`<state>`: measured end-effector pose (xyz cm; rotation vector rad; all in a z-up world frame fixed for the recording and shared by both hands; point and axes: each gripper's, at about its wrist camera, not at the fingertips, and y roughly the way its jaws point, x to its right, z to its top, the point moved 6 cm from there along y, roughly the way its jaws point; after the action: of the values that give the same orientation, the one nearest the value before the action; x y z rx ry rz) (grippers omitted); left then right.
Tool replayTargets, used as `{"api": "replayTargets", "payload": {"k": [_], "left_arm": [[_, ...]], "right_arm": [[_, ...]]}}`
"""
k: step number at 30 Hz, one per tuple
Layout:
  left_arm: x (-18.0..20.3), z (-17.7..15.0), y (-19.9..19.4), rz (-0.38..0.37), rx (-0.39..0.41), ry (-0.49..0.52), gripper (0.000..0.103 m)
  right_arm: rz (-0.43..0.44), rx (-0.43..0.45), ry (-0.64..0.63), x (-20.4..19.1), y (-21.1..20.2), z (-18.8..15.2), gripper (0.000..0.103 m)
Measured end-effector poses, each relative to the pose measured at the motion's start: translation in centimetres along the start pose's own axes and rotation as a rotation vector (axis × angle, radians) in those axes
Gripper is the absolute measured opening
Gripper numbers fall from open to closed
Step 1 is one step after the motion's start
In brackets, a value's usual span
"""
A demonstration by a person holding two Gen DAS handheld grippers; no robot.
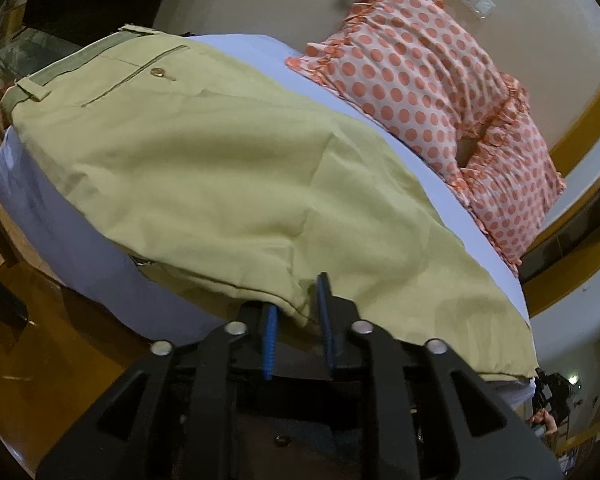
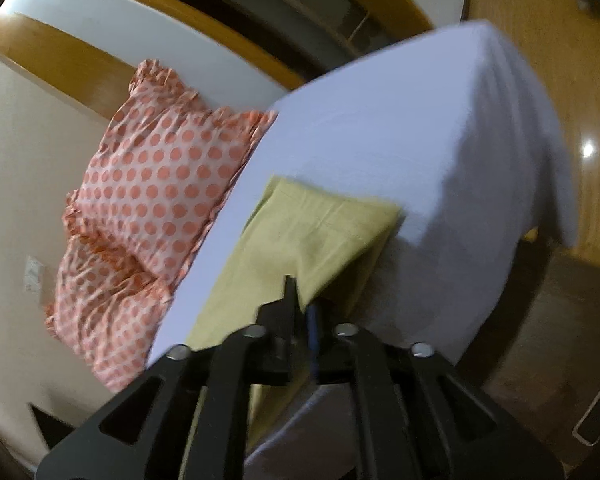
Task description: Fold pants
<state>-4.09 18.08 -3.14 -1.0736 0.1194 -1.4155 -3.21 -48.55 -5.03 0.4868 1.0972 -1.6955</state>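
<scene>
Pants [image 1: 228,168] lie flat on bed [image 1: 44,216], pillows [image 1: 416,76] beside. Left gripper [image 1: 298,312] pinches near edge mid-leg; right gripper [image 2: 300,300] clamps cuff end, likely to carry legs toward waistband.

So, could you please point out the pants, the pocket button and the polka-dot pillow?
pants [image 1: 228,184]: left wrist view, middle of the seat fabric.
pocket button [image 1: 156,73]: left wrist view, the button's face.
polka-dot pillow [image 2: 160,168]: right wrist view, centre of the upper pillow.
</scene>
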Motion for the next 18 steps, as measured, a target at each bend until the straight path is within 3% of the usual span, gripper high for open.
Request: {"api": "replayTargets", "payload": {"k": [2, 4, 12, 17, 18], "left_arm": [[0.1, -0.3, -0.5, -0.012, 0.015, 0.019, 0.034], [0.1, -0.6, -1.0, -0.031, 0.03, 0.033, 0.038], [-0.5, -2.7, -1.2, -0.071, 0.022, 0.034, 0.046], [-1.0, -3.4, -1.0, -0.069, 0.035, 0.017, 0.052], [-1.1, -3.4, -0.8, -0.069, 0.034, 0.014, 0.054]], "right_arm": [[-0.047, 0.087, -0.05, 0.0, -1.3, 1.1, 0.054], [-0.089, 0.136, -0.096, 0.1, -1.8, 1.8, 0.054], [-0.15, 0.117, -0.151, 1.3, 0.5, 1.5, 0.054], [-0.053, 0.046, -0.207, -0.4, 1.1, -0.7, 0.049], [-0.039, 0.038, -0.227, -0.9, 1.3, -1.2, 0.043]]}}
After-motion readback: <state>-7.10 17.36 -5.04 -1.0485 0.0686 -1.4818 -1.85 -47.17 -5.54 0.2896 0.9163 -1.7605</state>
